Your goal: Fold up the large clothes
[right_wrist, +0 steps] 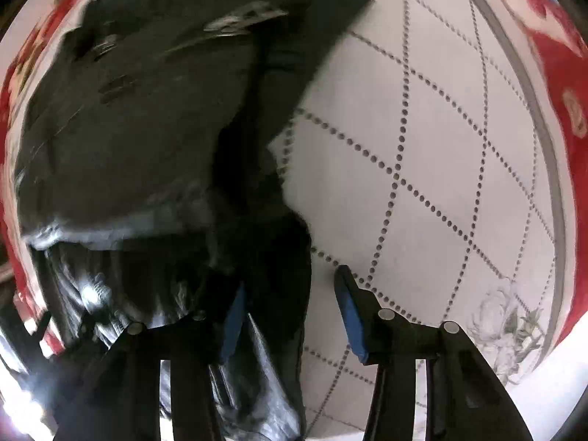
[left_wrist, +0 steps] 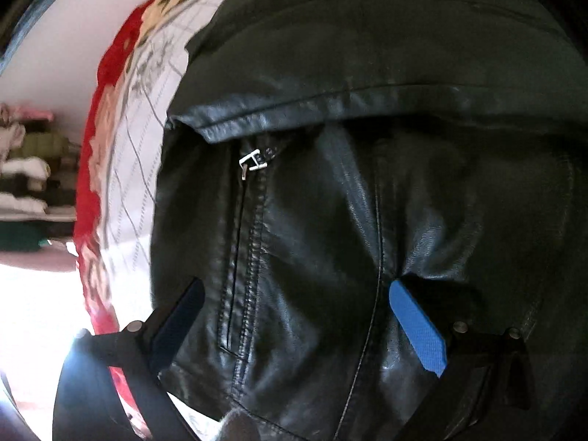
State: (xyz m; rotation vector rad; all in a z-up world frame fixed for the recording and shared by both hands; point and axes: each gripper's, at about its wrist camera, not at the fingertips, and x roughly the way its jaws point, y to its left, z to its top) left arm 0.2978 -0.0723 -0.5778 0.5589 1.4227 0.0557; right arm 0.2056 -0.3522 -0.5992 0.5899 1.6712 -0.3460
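A black leather jacket (left_wrist: pixel 330 220) lies on a white quilted bedspread (left_wrist: pixel 143 147) with a red floral border. Its upper part is folded over, and a silver zipper pull (left_wrist: pixel 251 163) shows below the fold. My left gripper (left_wrist: pixel 294 294) is open and hovers just over the jacket, one blue pad (left_wrist: pixel 417 325) on each side of a seam. In the right wrist view the jacket (right_wrist: pixel 147 139) fills the left half. My right gripper (right_wrist: pixel 290 290) is open over the jacket's right edge, the left pad (right_wrist: pixel 233 325) above leather and the right pad above the bedspread (right_wrist: pixel 422 147).
The bedspread's red border (right_wrist: pixel 558 73) curves along the right. Shelves with folded clothes (left_wrist: pixel 25 169) stand beyond the bed on the left. Bright light floods the lower left corners.
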